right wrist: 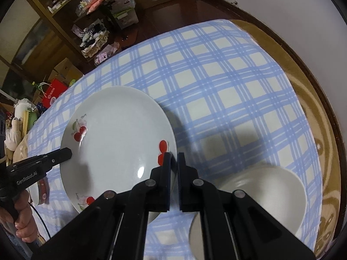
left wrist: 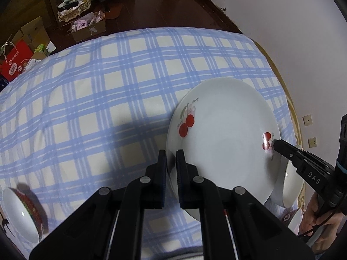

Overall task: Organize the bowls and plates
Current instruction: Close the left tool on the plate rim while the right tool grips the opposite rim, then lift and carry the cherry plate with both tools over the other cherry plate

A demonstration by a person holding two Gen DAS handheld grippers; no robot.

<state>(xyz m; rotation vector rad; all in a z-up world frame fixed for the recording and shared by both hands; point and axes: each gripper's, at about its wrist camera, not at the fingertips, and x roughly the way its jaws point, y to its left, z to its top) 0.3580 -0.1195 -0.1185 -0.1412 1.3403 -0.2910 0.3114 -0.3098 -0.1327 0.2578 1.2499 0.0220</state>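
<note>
While clamped at opposite rims, cherry plate (left wrist: 223,143) between left hand-held gripper (left wrist: 171,153) and right hand-held gripper (right wrist: 174,155).

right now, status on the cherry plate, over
Left gripper and right gripper both shut on opposite rims of the cherry plate. Plate tilted, clear of the checked cloth. Plain white plate close below right edge.

Plate (left wrist: 225,143) above tablecloth (left wrist: 108,91), centre-right of left view; bowl (left wrist: 19,214) lower left; second dish (right wrist: 271,195), apparently a bowl, lower right in right view.
</note>
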